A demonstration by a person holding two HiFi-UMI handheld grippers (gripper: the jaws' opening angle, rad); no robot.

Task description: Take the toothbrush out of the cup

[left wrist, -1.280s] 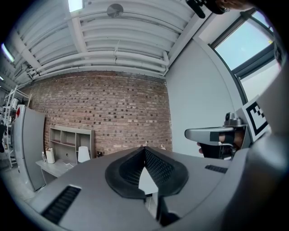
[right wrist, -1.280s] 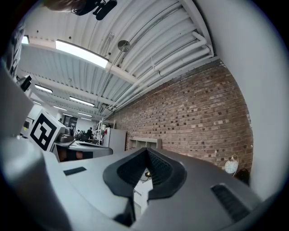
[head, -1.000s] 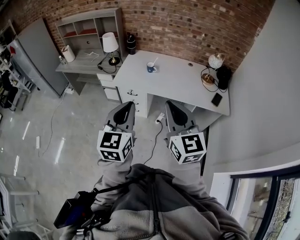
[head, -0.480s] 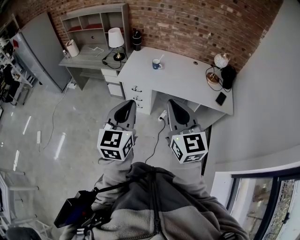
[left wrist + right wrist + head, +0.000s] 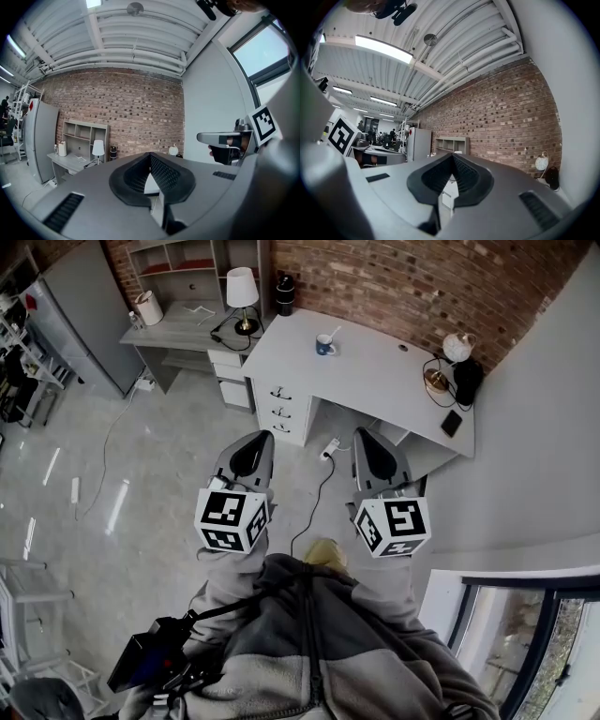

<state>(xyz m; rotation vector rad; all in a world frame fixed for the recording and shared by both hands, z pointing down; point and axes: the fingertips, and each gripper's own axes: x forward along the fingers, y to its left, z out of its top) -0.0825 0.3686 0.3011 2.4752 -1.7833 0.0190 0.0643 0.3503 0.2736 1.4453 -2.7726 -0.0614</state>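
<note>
A blue cup (image 5: 325,346) stands on the white desk (image 5: 384,385) far ahead in the head view, with a white toothbrush (image 5: 334,334) leaning out of it to the right. Both grippers are held at chest height over the floor, well short of the desk. My left gripper (image 5: 254,436) is shut and holds nothing, its jaws meeting at the tip (image 5: 150,155). The right gripper (image 5: 365,432) is likewise shut and holds nothing, jaws touching (image 5: 451,156). Cup and toothbrush do not show in either gripper view.
On the white desk are a globe lamp (image 5: 457,347), a black phone (image 5: 452,423) and a black flask (image 5: 285,293). A grey desk (image 5: 178,326) with a table lamp (image 5: 243,287) stands to its left. A power strip and cable (image 5: 329,449) lie on the floor before the drawers (image 5: 280,410).
The desk and cup have shifted up and right in the head view as the person stepped towards them. Both grippers stay shut, held side by side in front.
</note>
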